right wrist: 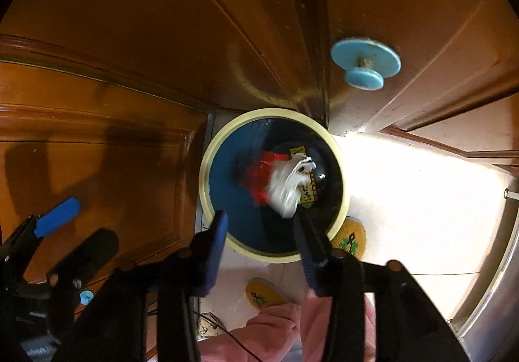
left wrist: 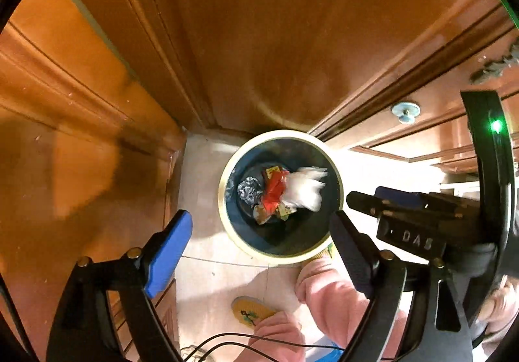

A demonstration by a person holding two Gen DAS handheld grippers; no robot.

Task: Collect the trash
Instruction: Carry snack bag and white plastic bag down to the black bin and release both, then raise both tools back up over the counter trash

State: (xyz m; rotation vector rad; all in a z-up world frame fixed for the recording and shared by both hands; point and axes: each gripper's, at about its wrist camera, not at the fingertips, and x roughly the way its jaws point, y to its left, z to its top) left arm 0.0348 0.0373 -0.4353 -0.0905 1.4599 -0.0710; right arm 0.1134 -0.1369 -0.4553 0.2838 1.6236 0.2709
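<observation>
A round bin with a cream rim (left wrist: 222,199) (right wrist: 205,180) and a dark blue inside stands on the floor in a corner of wooden panels. In it lie a white crumpled wad (left wrist: 306,188) (right wrist: 288,188), blurred in both views, a red wrapper (left wrist: 274,191) (right wrist: 258,178) and a silvery foil ball (left wrist: 249,190). My left gripper (left wrist: 259,248) (right wrist: 74,235) hangs wide open over the bin's near rim, with nothing between its fingers. My right gripper (right wrist: 262,248) (left wrist: 369,196) is open above the bin, the white wad just beyond its right fingertip.
Wooden door and cabinet panels close in the bin at the back and left. A pale blue knob (right wrist: 365,65) (left wrist: 405,112) sticks out of the right panel. Yellow slippers (left wrist: 251,311) (right wrist: 352,237) and a person's pink trouser legs (left wrist: 327,290) are on the pale tiled floor, with thin cables (left wrist: 275,341).
</observation>
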